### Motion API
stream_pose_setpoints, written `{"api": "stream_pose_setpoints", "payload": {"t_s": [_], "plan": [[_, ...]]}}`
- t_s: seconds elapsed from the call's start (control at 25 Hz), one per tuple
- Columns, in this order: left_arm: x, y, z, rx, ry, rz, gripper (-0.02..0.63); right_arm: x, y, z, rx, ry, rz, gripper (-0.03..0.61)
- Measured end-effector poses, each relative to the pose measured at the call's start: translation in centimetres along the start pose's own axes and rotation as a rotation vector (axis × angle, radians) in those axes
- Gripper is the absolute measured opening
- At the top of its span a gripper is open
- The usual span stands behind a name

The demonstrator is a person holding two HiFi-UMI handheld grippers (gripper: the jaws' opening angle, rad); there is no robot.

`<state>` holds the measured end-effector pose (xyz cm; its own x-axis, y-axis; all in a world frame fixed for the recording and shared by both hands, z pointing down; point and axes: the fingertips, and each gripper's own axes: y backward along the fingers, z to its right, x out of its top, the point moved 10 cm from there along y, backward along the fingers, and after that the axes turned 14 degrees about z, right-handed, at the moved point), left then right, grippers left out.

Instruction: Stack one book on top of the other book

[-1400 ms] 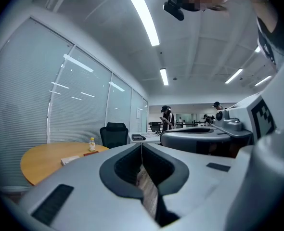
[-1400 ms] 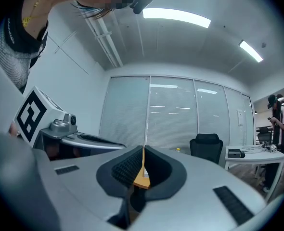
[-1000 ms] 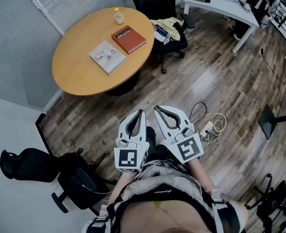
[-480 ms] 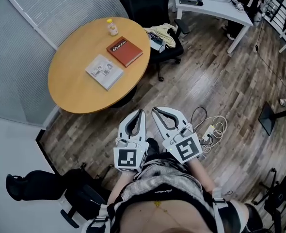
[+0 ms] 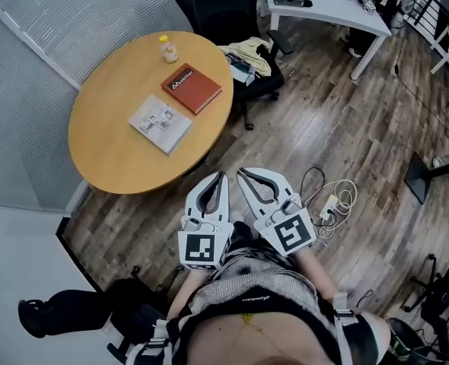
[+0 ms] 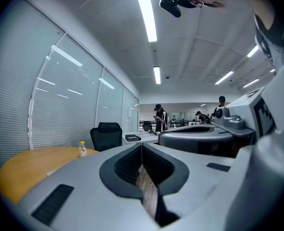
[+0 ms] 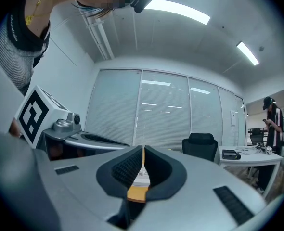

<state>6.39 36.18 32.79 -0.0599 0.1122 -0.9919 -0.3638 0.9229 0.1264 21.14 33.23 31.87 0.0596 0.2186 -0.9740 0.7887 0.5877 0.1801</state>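
A red book (image 5: 192,88) and a white book (image 5: 160,123) lie side by side, apart, on the round wooden table (image 5: 110,150) in the head view. My left gripper (image 5: 223,175) and right gripper (image 5: 240,172) are held close to my body over the floor, short of the table, both shut and empty. In the left gripper view the jaws (image 6: 142,145) meet tip to tip, with the table edge (image 6: 21,170) at the left. Between the shut jaws in the right gripper view (image 7: 143,150) a strip of the table and the white book (image 7: 141,175) shows.
A small yellow-capped bottle (image 5: 167,49) stands at the table's far edge. A black office chair (image 5: 228,10) with clothes sits behind the table. A white desk (image 5: 323,6) is at the back right. Cables and a power strip (image 5: 329,202) lie on the floor at right. Another black chair (image 5: 80,310) is at lower left.
The table with both books has drifted left and down in the head view, nearer to me. Both grippers stay shut, held the same way before my body.
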Motion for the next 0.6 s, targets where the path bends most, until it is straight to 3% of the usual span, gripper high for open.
{"api": "stream_pose_setpoints", "payload": {"t_s": [0.6], "plan": [[-0.2, -0.5, -4.8, -0.016, 0.022, 0.024, 0.023, -1.1, -4.8, -0.8, -0.013, 0.022, 0.011, 0.028]]}}
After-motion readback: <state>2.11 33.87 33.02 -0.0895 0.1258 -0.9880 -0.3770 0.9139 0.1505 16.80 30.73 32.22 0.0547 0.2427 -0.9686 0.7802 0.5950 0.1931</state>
